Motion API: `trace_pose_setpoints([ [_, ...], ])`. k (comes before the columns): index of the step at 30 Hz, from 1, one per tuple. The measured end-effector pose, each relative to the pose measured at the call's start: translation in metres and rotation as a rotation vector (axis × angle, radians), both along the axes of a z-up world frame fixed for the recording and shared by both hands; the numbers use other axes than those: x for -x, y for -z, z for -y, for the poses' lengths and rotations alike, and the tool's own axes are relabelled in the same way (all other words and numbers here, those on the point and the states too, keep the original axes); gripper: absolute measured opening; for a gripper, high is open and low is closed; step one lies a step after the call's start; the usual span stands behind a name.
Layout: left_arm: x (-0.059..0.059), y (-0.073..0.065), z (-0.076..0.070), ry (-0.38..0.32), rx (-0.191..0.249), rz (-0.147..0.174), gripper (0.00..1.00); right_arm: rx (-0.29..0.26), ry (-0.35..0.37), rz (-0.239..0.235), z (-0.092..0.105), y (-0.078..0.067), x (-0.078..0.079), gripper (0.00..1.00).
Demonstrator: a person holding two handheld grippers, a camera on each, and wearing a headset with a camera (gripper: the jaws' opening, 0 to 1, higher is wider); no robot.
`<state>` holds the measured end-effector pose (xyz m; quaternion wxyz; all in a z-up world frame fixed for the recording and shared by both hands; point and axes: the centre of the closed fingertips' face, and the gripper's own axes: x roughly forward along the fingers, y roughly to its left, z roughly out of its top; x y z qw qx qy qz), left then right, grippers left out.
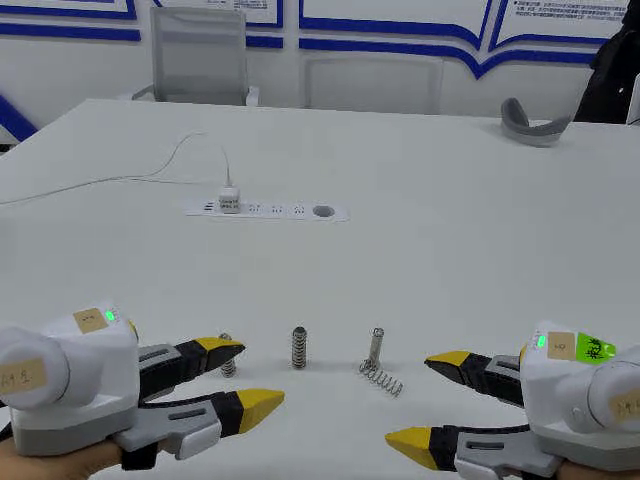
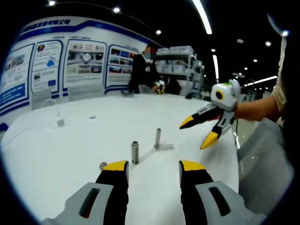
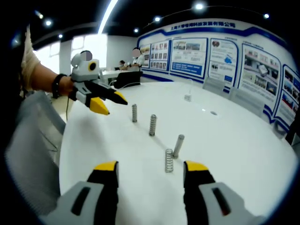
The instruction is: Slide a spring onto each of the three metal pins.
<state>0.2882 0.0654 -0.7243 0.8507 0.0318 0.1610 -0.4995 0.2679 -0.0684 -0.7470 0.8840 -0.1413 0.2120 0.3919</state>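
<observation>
White tabletop (image 1: pixel 450 260) is seen as the work surface, with blue-trimmed wall panels behind it. The left gripper (image 1: pixel 255 372) is held at the near left with its yellow-tipped jaws apart and nothing between them. The right gripper (image 1: pixel 413 398) is held at the near right, its jaws likewise parted and empty. Both are pointed inward toward a row of three pins between them.

The spring-covered left pin (image 1: pixel 227 357) stands just beside the upper jaw tip of the left gripper and is partly hidden by it. The spring-covered middle pin (image 1: pixel 299 347) stands upright, its long axis vertical. The bare right pin (image 1: pixel 376 345) is also upright. A loose spring (image 1: pixel 384 378) lies flat on the table, one end at that pin's base and its long axis running toward the near right.

Farther off, a power strip (image 1: pixel 290 211) is laid across the table with a white charger (image 1: pixel 229 200) plugged in. A chair (image 1: pixel 200 55) stands at the far edge.
</observation>
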Motion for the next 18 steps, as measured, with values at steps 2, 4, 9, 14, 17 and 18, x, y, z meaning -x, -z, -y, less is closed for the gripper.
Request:
trace_pose_setpoints([
  [2, 0.003, 0.002, -0.003, 0.01, -0.001, -0.001, 0.43, 0.003, 0.001, -0.003, 0.001, 0.001, -0.001, 0.57],
  [4, 0.007, 0.004, -0.005, 0.016, 0.0, -0.006, 0.43, 0.005, 0.002, -0.006, 0.001, 0.002, -0.002, 0.57],
  [9, 0.012, 0.005, -0.009, 0.023, 0.004, -0.006, 0.44, 0.009, 0.007, -0.014, 0.002, 0.006, -0.006, 0.56],
  [14, 0.013, 0.005, -0.015, 0.009, 0.013, -0.008, 0.44, 0.021, 0.007, -0.018, 0.002, 0.009, -0.011, 0.54],
  [17, 0.014, 0.005, -0.019, -0.004, 0.026, -0.013, 0.44, 0.025, 0.018, -0.023, 0.002, 0.012, -0.015, 0.52],
  [18, 0.014, 0.005, -0.021, -0.012, 0.034, -0.015, 0.45, 0.032, 0.023, -0.026, 0.003, 0.014, -0.016, 0.5],
])
